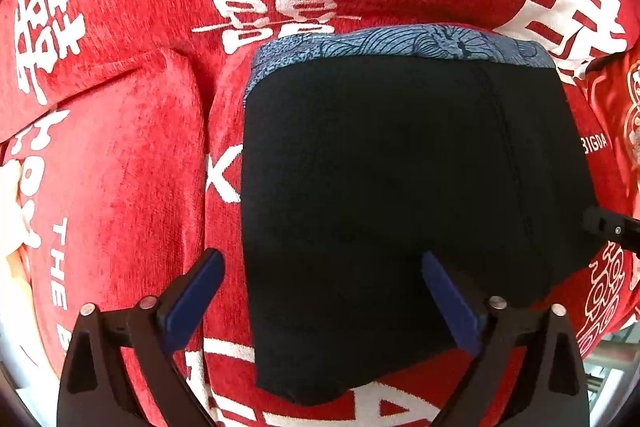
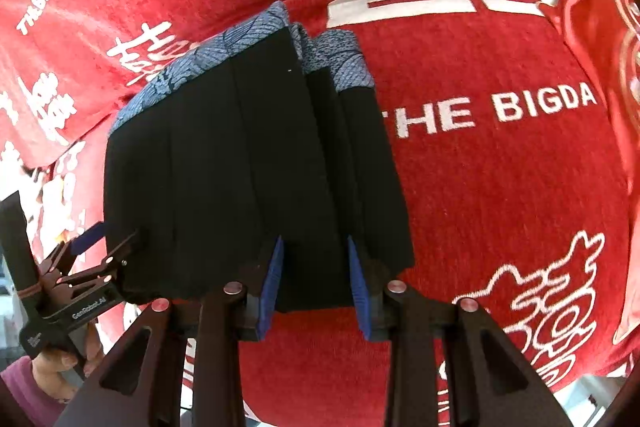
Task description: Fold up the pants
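The right wrist view alone shows the folded layers stacked along the right edge of the black pants (image 2: 248, 163), and a hand (image 2: 60, 363) in a pink sleeve holding the left gripper (image 2: 105, 241) at their left edge. The left wrist view shows the pants as one smooth, dark rectangle with a blue-grey patterned waistband (image 1: 400, 41) at the far end. They lie on a plush red blanket (image 1: 120, 167) printed with white characters. The left gripper's blue-padded jaws stand wide open, empty. The right gripper (image 2: 316, 279) is partly open, its ribbed pads straddling the pants' near edge; whether they pinch the cloth I cannot tell.
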`<state>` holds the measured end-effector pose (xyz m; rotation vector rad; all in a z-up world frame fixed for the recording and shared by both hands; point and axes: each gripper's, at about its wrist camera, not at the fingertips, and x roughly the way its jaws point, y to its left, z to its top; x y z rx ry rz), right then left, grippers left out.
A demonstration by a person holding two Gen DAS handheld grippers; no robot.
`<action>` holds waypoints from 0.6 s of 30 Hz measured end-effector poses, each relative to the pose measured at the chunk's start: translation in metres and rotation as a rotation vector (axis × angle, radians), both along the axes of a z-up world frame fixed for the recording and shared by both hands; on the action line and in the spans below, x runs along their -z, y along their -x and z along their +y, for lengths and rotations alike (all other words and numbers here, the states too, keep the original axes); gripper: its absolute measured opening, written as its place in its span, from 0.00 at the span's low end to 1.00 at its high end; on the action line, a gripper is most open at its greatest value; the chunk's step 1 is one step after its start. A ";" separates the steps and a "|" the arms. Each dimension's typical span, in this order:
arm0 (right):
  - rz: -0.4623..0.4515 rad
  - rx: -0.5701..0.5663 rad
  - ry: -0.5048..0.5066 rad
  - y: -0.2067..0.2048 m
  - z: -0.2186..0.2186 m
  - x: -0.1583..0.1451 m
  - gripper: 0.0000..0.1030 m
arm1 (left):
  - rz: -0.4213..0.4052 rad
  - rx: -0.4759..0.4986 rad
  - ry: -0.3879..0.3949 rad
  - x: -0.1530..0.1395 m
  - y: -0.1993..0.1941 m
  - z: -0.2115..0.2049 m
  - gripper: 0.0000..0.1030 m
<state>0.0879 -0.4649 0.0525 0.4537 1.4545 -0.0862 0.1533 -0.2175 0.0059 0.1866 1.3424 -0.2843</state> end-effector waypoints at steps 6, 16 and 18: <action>-0.001 0.054 0.053 0.008 0.008 -0.003 0.36 | 0.004 0.054 -0.003 -0.001 -0.001 -0.003 0.98; -0.012 0.095 0.121 0.013 0.016 -0.005 0.38 | 0.011 0.052 0.009 -0.001 0.000 -0.002 0.98; -0.013 0.099 0.118 0.013 0.015 -0.005 0.38 | 0.008 0.051 0.006 -0.002 0.001 -0.003 0.98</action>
